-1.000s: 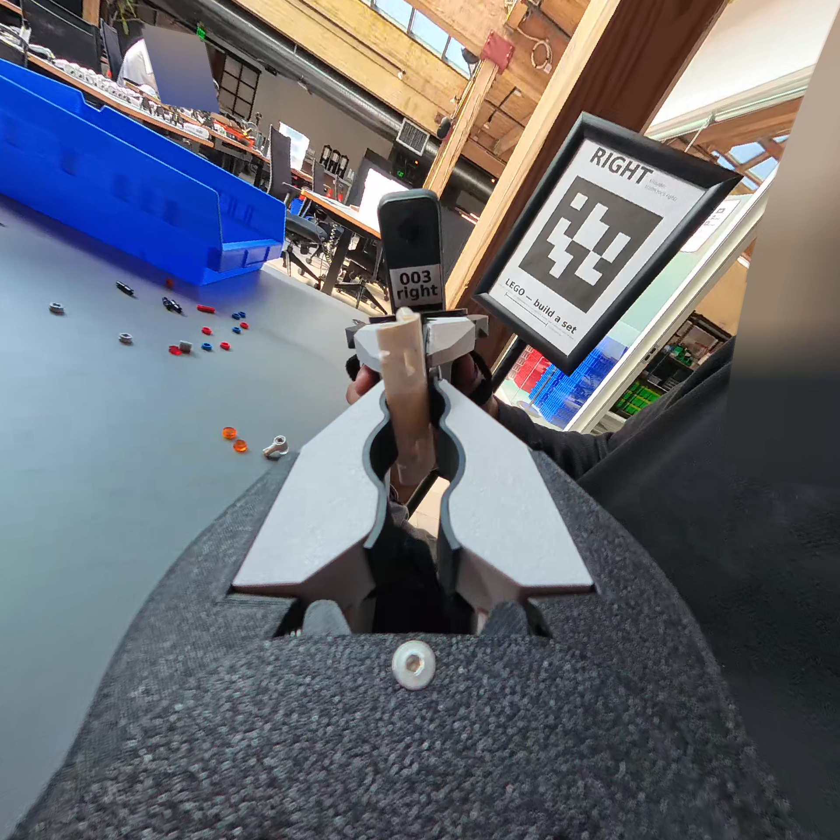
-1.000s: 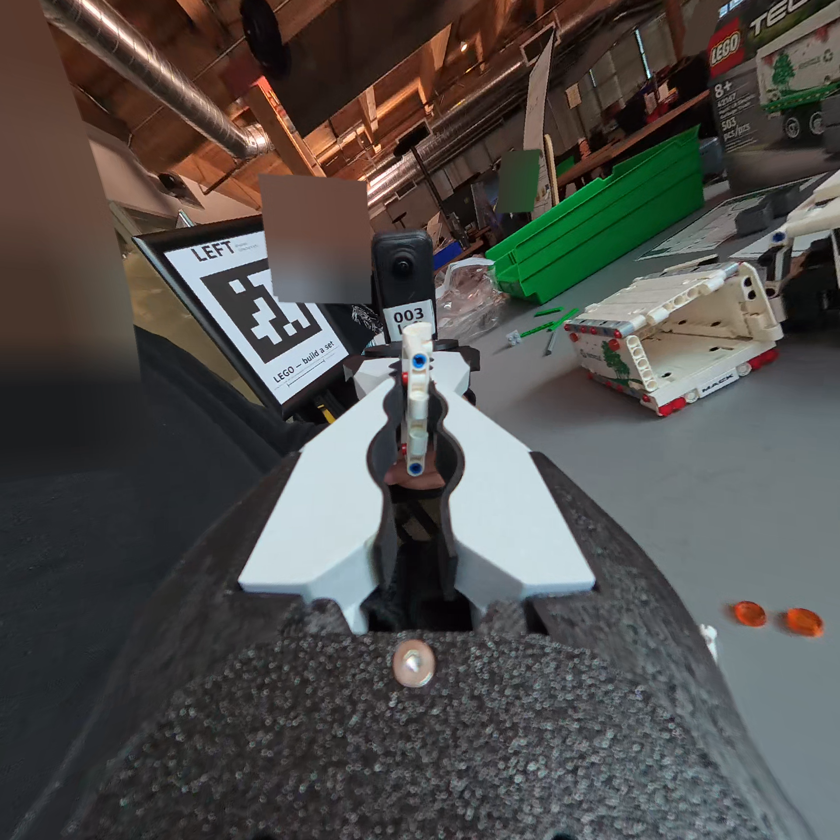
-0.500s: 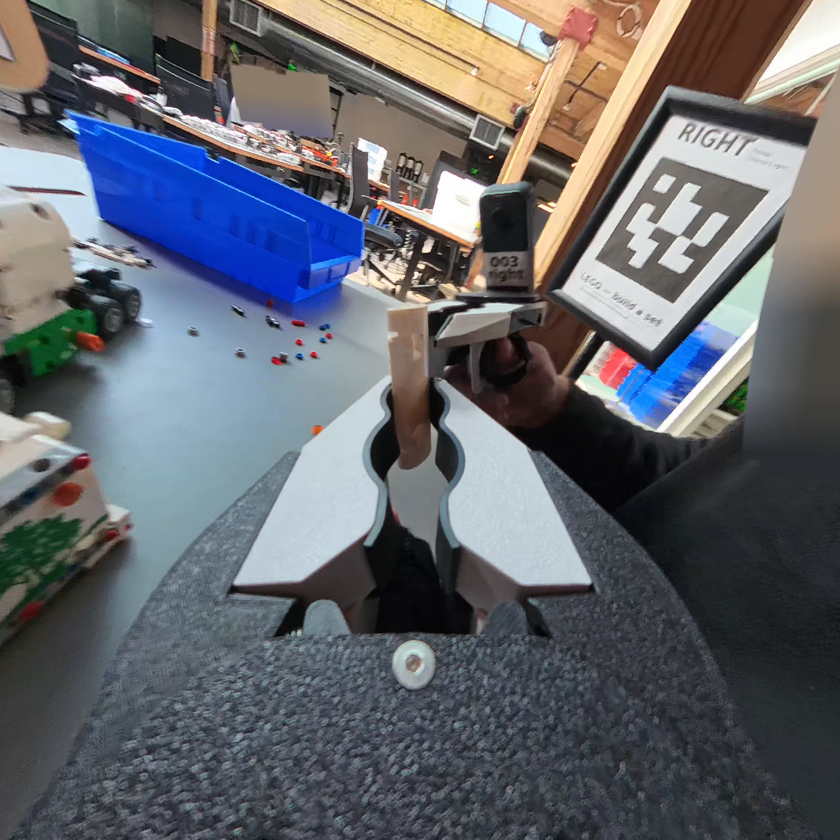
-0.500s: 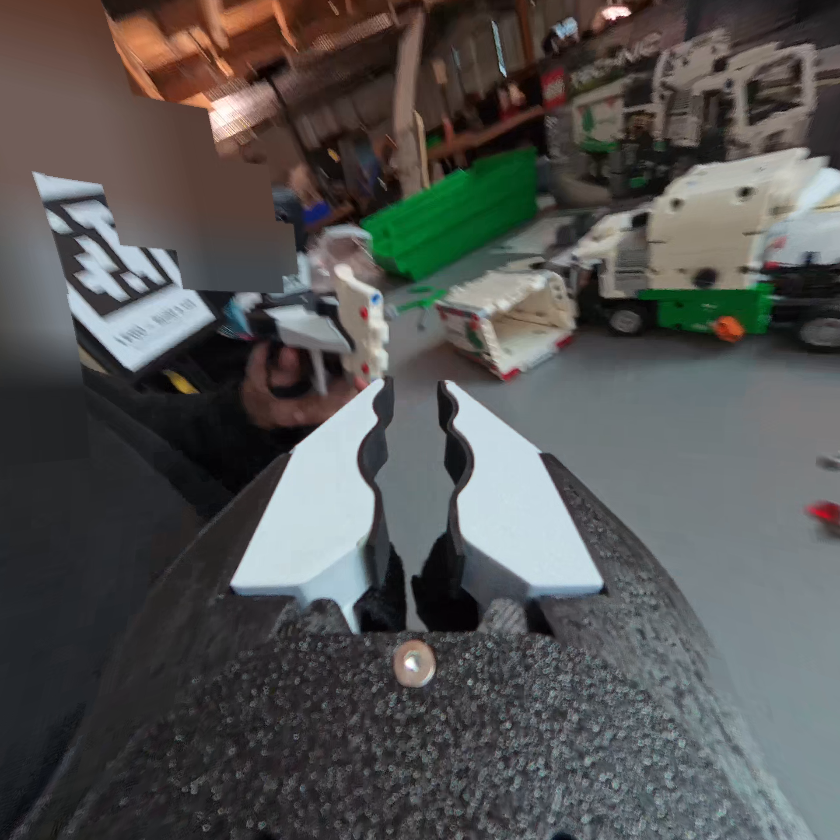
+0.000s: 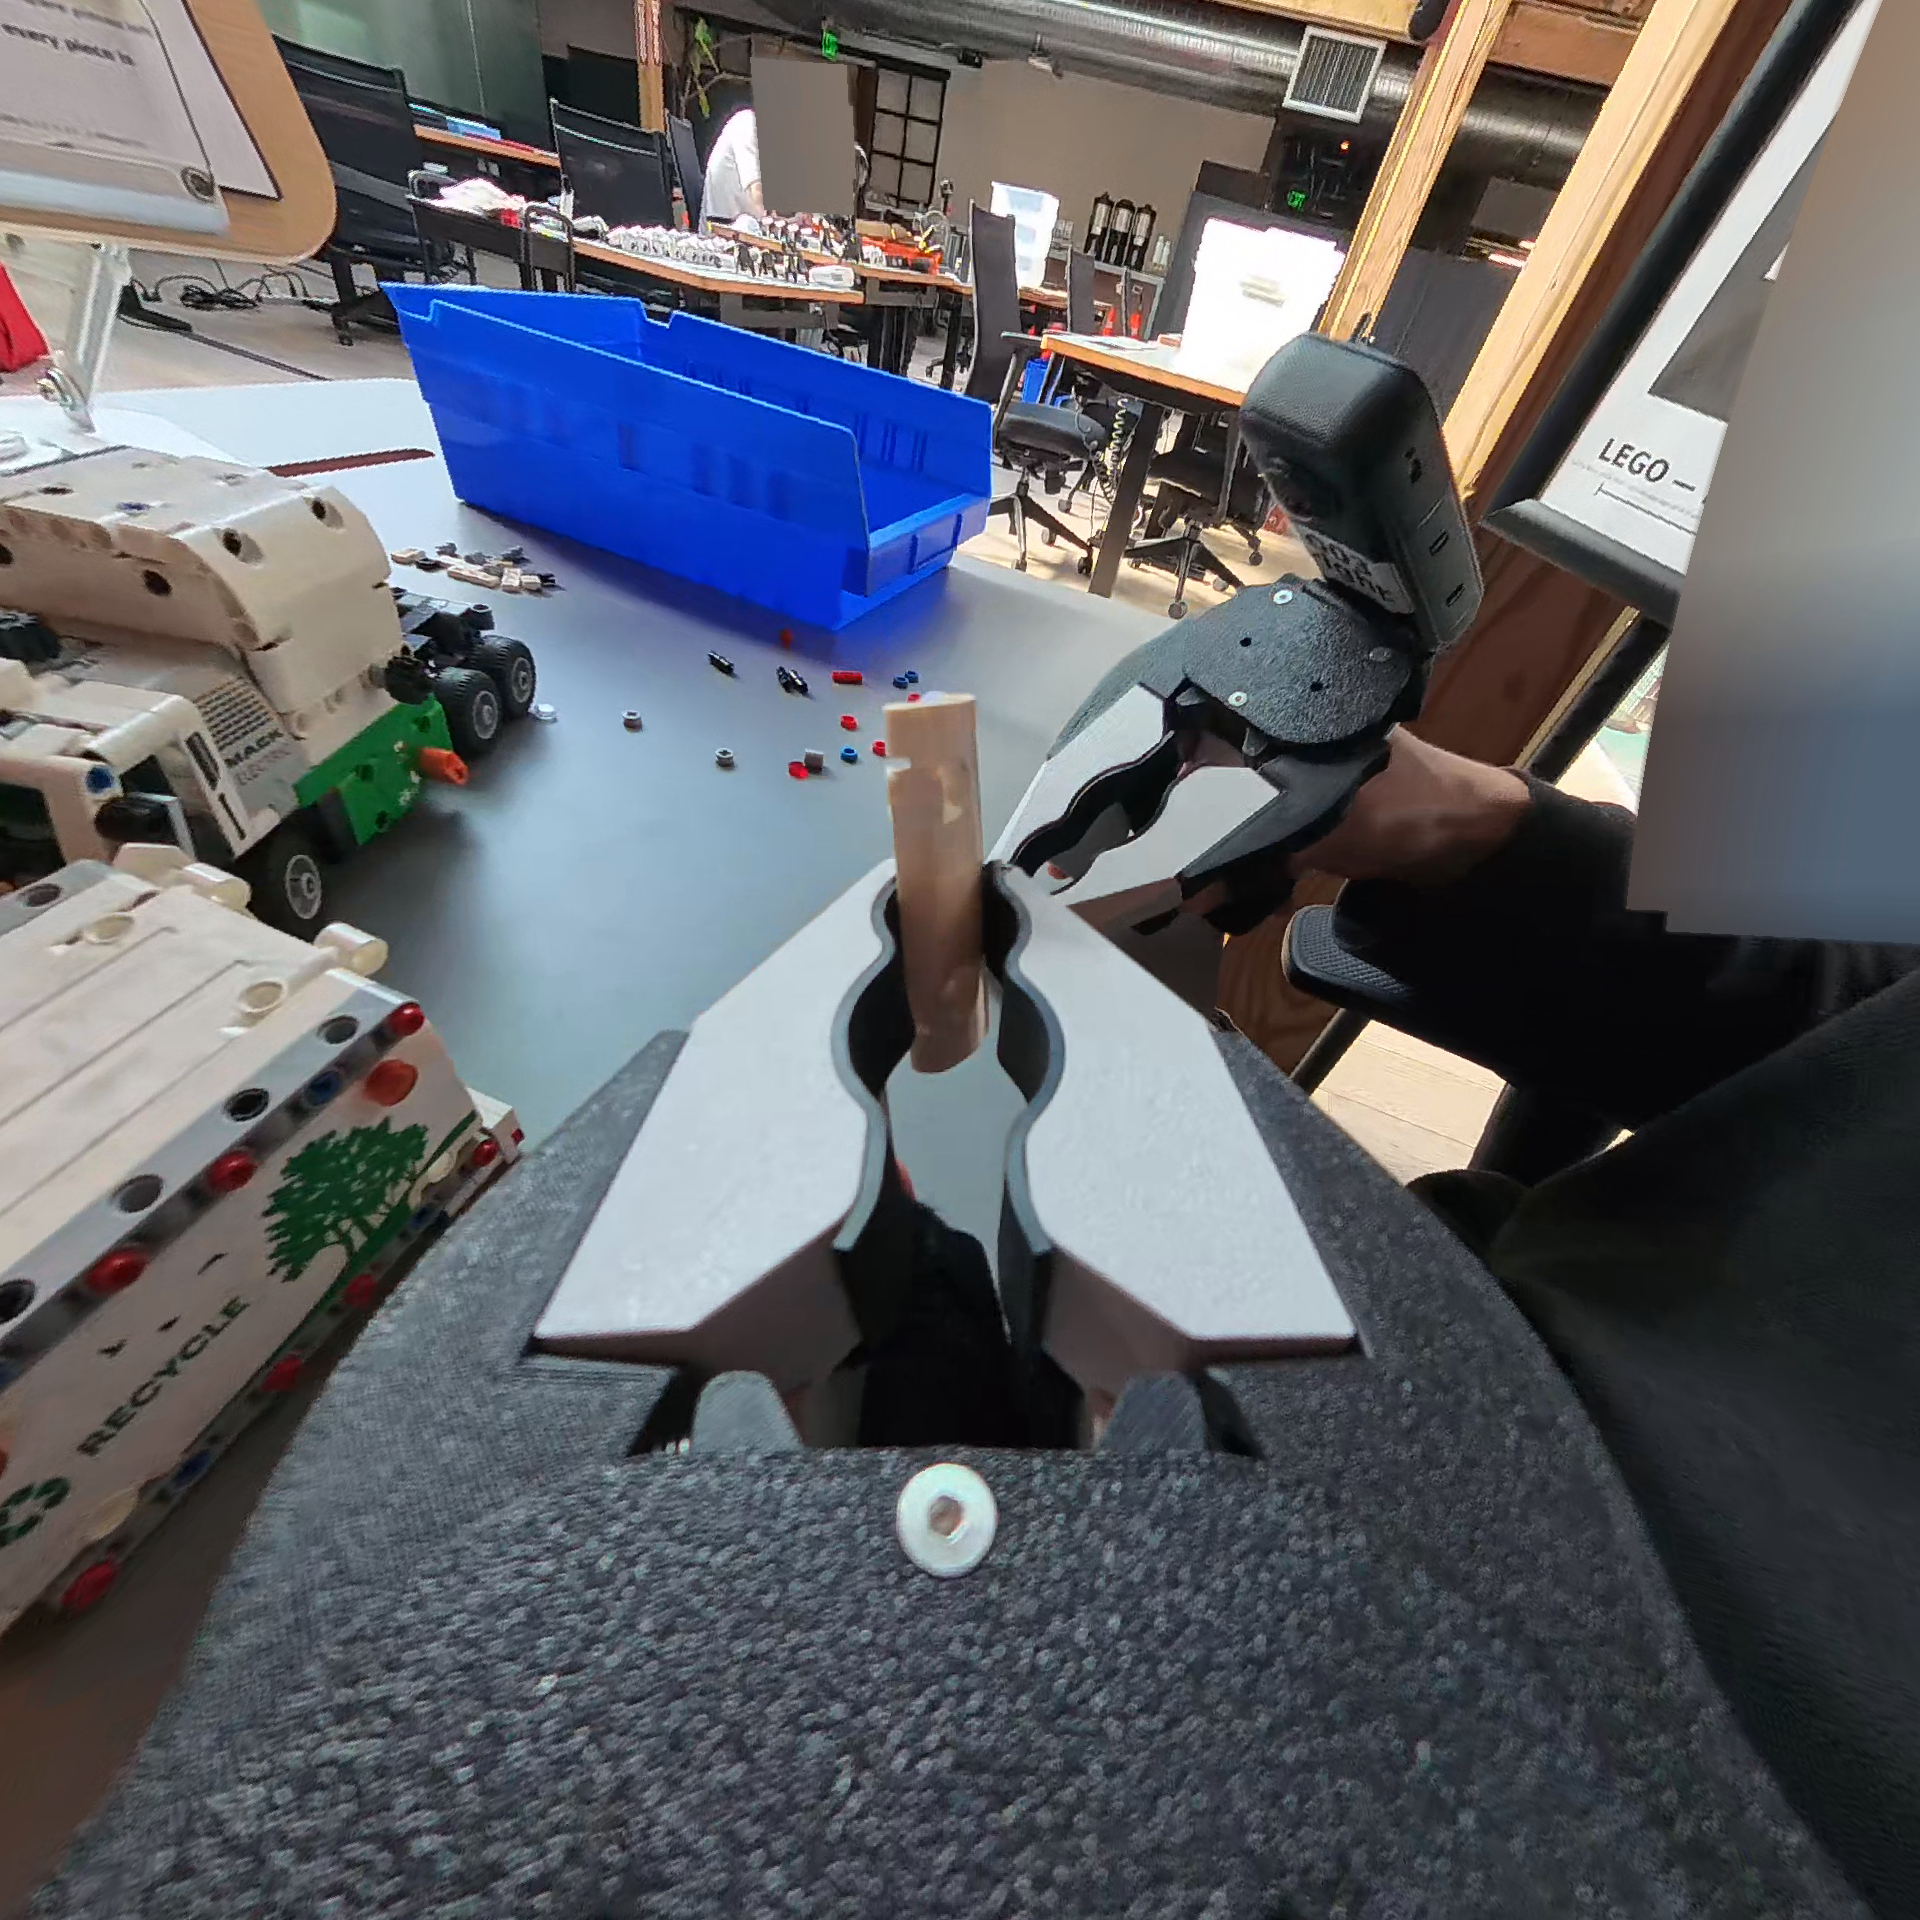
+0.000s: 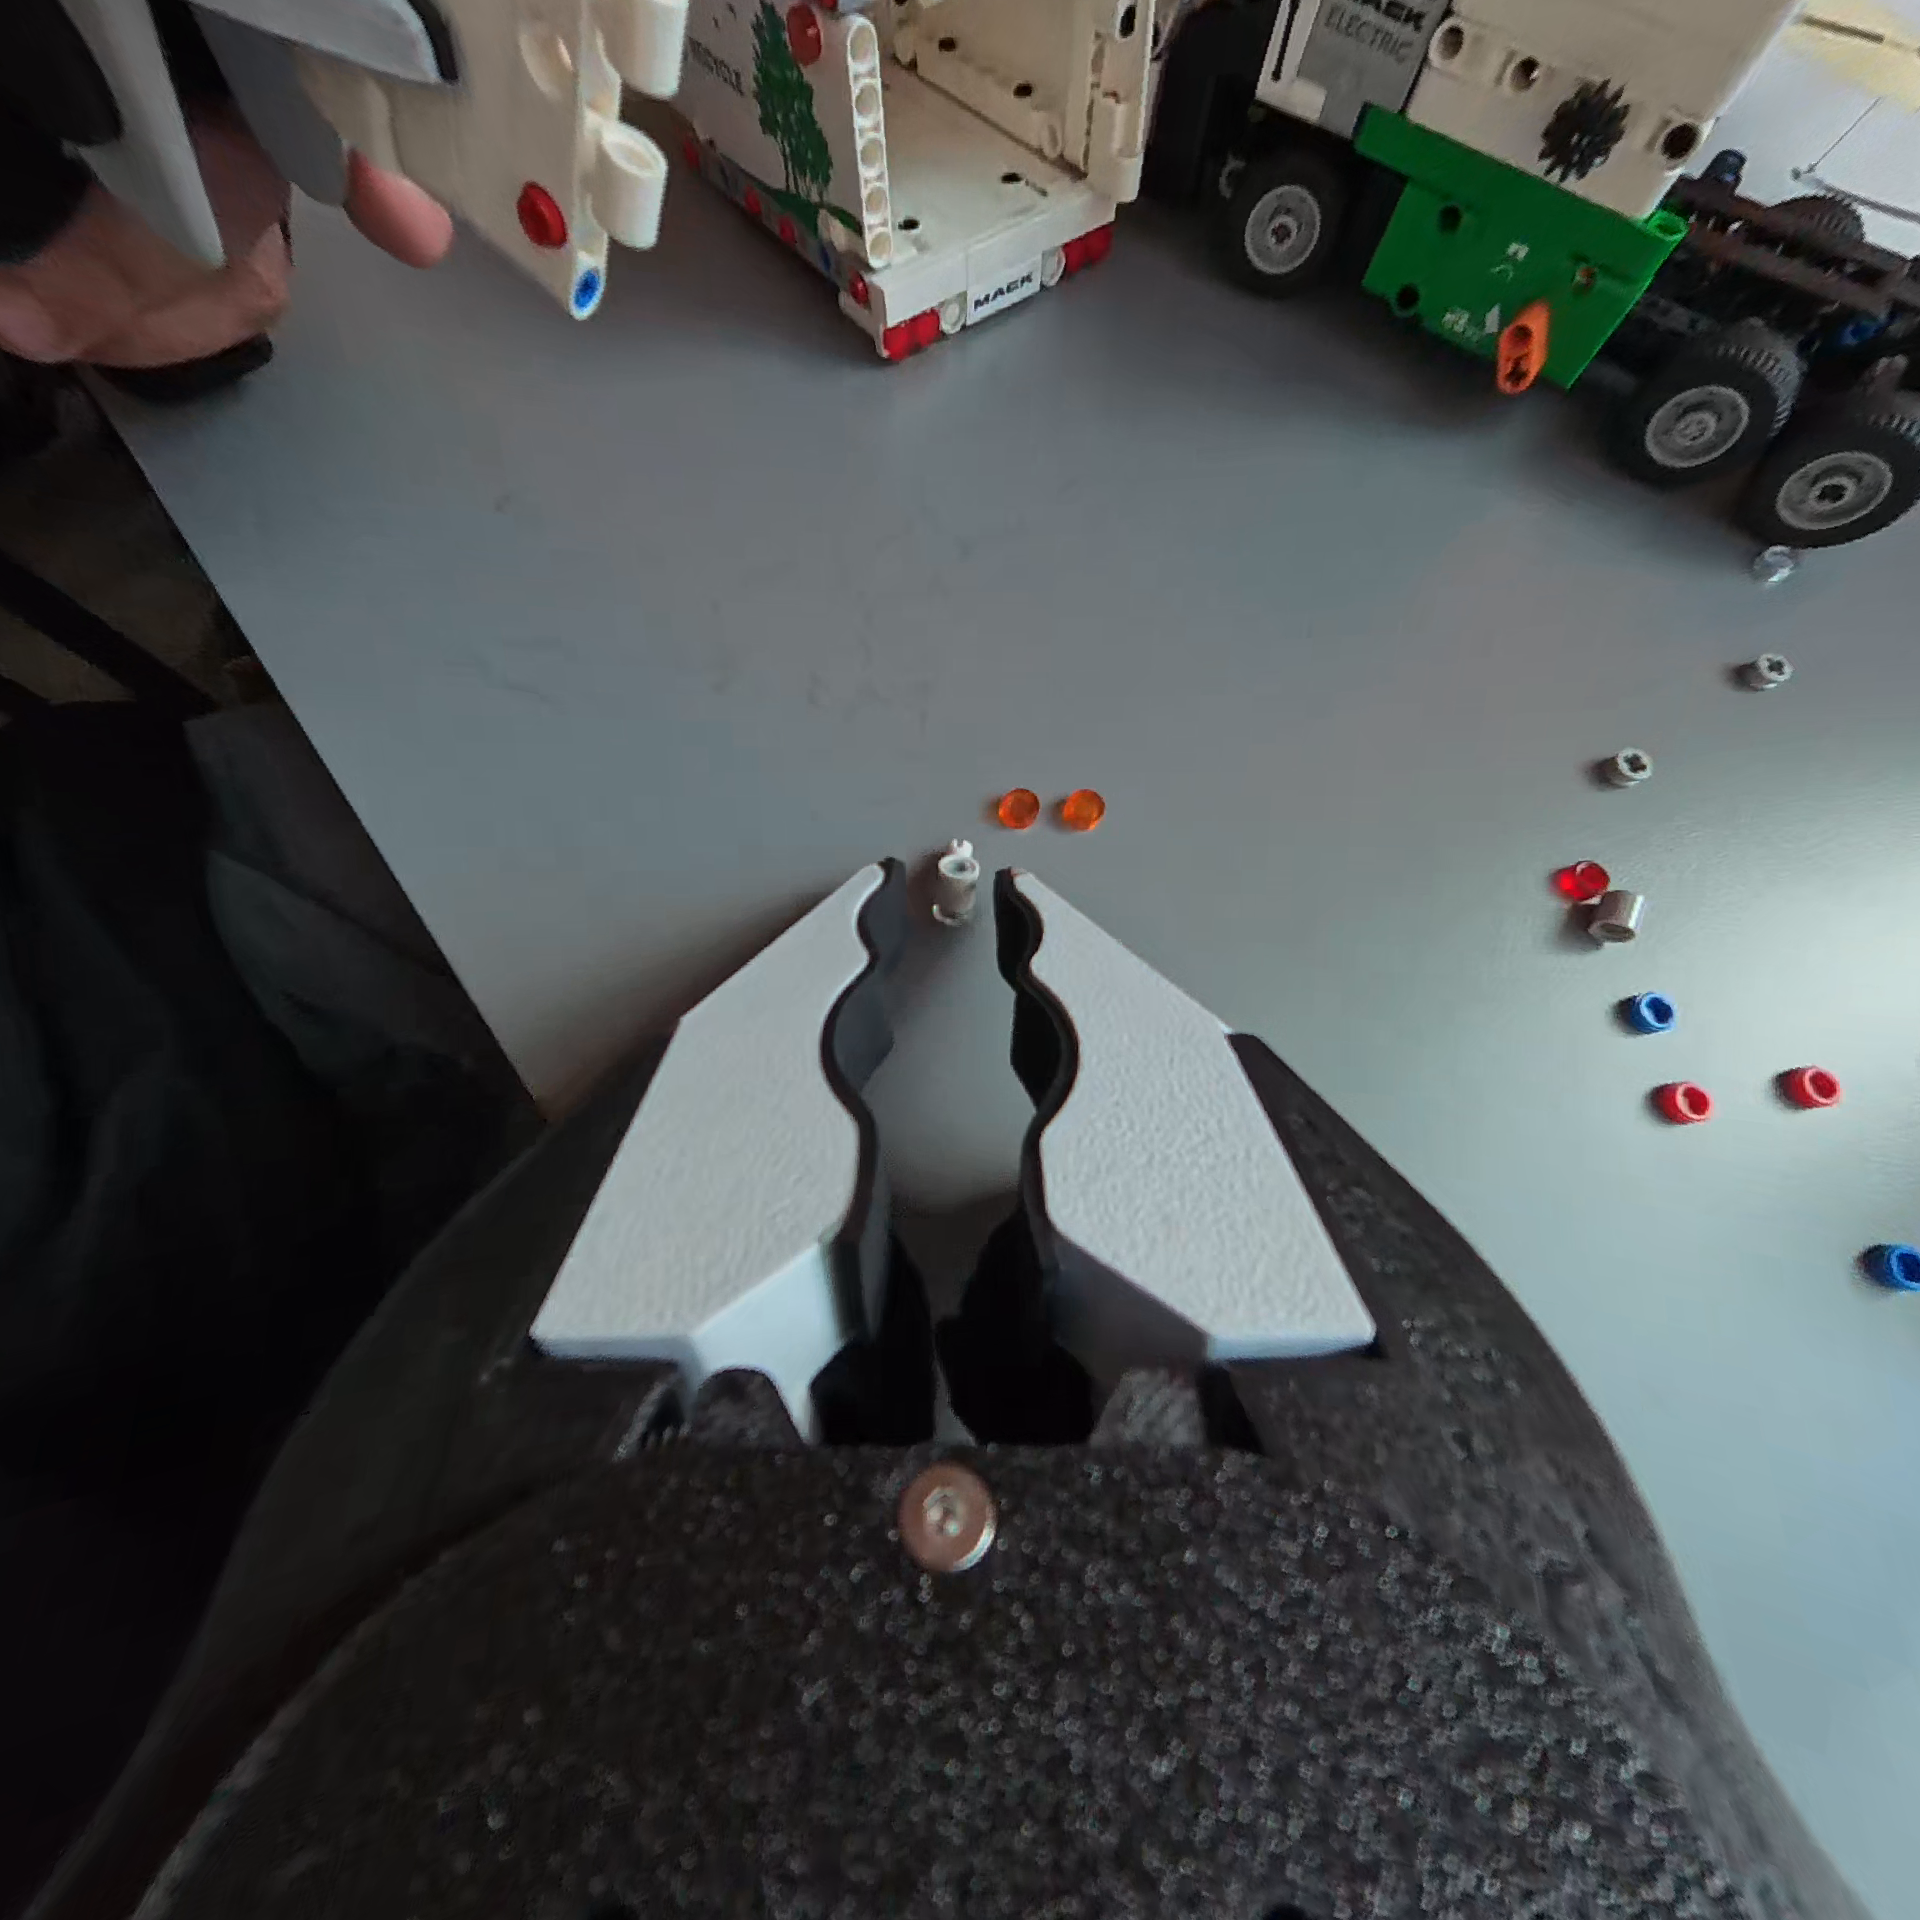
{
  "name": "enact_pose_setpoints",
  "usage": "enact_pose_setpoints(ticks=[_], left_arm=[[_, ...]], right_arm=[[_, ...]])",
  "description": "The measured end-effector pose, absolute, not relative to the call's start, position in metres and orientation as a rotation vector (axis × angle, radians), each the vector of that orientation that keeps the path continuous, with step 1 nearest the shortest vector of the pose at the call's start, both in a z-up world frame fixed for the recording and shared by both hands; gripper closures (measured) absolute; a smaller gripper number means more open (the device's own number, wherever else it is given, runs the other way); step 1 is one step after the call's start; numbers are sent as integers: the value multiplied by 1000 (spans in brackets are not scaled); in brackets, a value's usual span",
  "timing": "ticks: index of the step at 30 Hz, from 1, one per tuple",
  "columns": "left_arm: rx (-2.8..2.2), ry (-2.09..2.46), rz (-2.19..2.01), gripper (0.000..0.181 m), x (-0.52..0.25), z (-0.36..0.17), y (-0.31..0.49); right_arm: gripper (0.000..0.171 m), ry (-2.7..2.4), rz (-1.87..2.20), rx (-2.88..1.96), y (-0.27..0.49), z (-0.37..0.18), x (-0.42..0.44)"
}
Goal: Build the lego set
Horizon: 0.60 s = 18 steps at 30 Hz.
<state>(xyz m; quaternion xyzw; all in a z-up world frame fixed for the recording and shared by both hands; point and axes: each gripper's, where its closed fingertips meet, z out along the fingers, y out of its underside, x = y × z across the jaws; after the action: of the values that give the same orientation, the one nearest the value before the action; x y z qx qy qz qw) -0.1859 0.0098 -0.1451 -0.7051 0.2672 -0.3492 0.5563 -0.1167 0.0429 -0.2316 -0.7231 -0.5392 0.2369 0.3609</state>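
Now your left gripper pinches the white panel piece aloft while your right gripper, jaws apart and empty, straddles the small grey connector on the table; next, close gently and lift it.

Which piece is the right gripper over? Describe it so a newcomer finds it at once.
Start at the white truck body on the grey table, then come toward the table's near edge to two orange studs. Just before them, at the open right gripper, lies a small grey connector: the only grey piece there.
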Motion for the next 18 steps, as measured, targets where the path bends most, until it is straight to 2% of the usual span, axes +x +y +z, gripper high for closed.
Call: enact_pose_setpoints(ticks=[5,12,18], left_arm=[[-1688,636,-873,174,-183,-148,9],[-1713,613,-809,174,-184,-151,14],[-1690,585,-778,174,-184,-147,14]], right_arm=[[165,-1375,549,-1793,48,-224,-121],[166,-1078,963,-1558,10,-139,-170],[166,-968,970,-1632,16,-150,-178]])
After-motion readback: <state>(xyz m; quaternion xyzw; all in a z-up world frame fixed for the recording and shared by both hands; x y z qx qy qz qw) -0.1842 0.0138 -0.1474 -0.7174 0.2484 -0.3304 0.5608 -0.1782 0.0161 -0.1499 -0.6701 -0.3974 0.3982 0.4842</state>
